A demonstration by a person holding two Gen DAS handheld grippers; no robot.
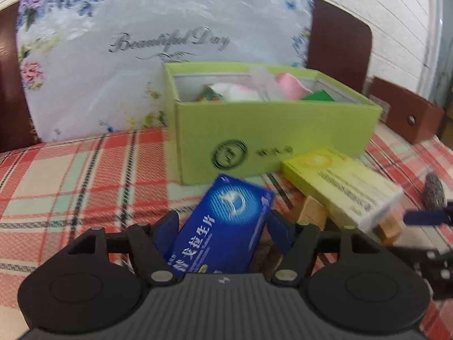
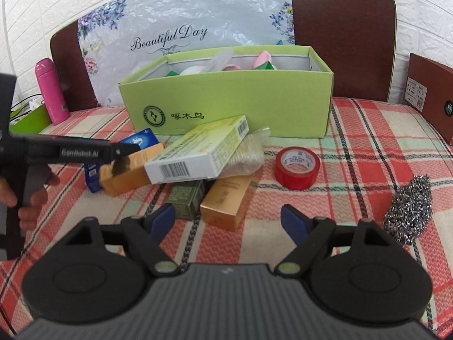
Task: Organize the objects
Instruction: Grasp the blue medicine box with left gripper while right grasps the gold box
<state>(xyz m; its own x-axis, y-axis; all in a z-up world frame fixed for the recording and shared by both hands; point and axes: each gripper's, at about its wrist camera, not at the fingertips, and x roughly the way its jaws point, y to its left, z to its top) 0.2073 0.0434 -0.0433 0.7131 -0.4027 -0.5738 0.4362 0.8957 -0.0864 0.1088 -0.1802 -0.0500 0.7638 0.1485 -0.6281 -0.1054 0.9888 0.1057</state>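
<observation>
While my left claw (image 1: 222, 223) stands spread around the blue box (image 1: 223, 226), pads flanking its long sides without clearly pressing, that box lies tilted just in front of the green carton (image 1: 277, 136) on the checked surface (image 1: 70, 175). I judge it light, stiff thin card with a slick finish, best pinched across its narrow width near the middle. My right claw (image 2: 226, 221) hangs spread and empty.

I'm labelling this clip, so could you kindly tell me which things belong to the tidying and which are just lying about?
For the job:
blue box
green carton
yellow-white box
red tape
steel scourer

Lying about:
pink flask
floral bag
</observation>
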